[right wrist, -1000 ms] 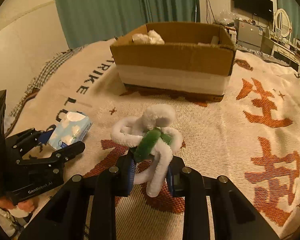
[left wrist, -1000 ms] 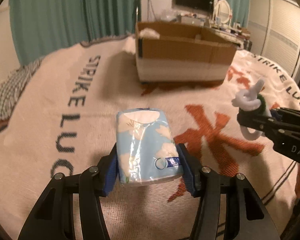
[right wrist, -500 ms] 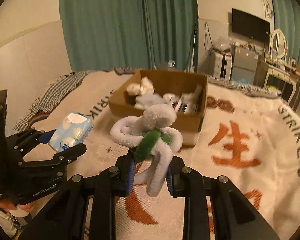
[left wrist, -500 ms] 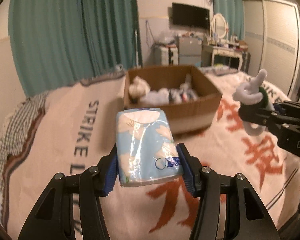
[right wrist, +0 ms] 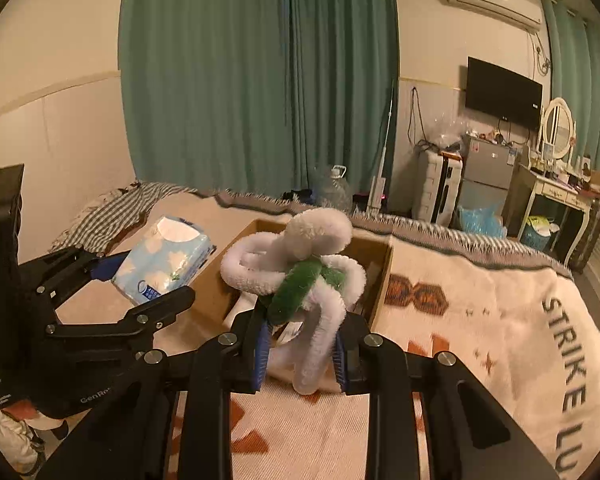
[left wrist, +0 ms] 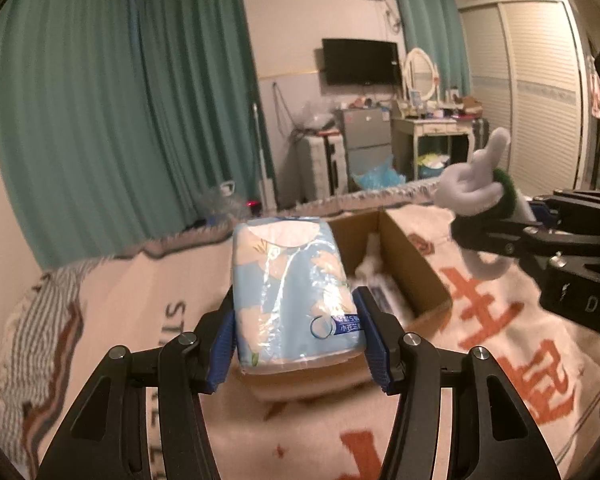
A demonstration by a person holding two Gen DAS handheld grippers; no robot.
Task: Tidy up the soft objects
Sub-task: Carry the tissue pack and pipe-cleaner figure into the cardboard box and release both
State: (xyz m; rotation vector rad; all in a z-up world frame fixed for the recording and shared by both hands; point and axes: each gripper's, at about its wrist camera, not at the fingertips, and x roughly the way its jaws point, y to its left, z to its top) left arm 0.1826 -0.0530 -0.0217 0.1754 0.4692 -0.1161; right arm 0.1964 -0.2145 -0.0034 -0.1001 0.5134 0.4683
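Left hand-held gripper (left wrist: pixel 296 330) is clamped on the tissue pack (left wrist: pixel 290 288), long axis pointing forward along the fingers, aloft over the bed; the open cardboard box (left wrist: pixel 414 268) lies just ahead and below, slightly right. Right hand-held gripper (right wrist: pixel 300 354) is closed on the white-and-green chenille toy (right wrist: pixel 300 276), box (right wrist: pixel 382 280) directly ahead below. Both look about equally near; judgement: carry forward, release over the opening.

The tissue pack (left wrist: pixel 292 292) hides much of the cardboard box (left wrist: pixel 412 268).
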